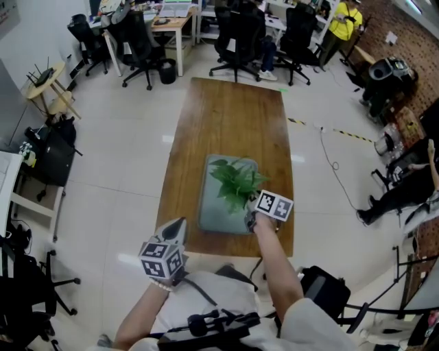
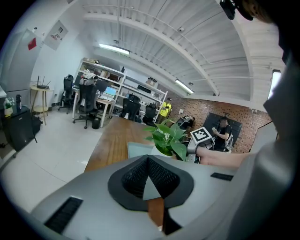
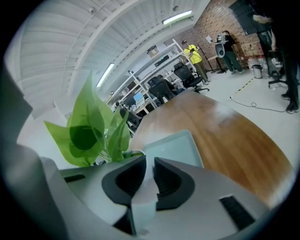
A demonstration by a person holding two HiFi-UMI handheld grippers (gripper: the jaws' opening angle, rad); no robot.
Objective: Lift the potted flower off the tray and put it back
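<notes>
A green leafy plant (image 1: 236, 184) in a white pot stands over the near right part of a grey tray (image 1: 214, 216) on the long wooden table (image 1: 226, 116). My right gripper (image 1: 252, 219) reaches in from the near side and is shut on the pot's white rim (image 3: 148, 187), with the leaves (image 3: 89, 131) rising to its left and the tray (image 3: 173, 145) beyond. I cannot tell whether the pot touches the tray. My left gripper (image 1: 178, 227) hovers at the table's near left edge, shut and holding nothing; its view shows the plant (image 2: 168, 136) ahead.
Black office chairs (image 1: 236, 34) and desks (image 1: 171, 24) crowd the far end of the room. A person in yellow (image 1: 345, 20) stands at the back right. A cable (image 1: 336, 158) runs over the floor right of the table. A black bag (image 1: 322, 288) lies near my right arm.
</notes>
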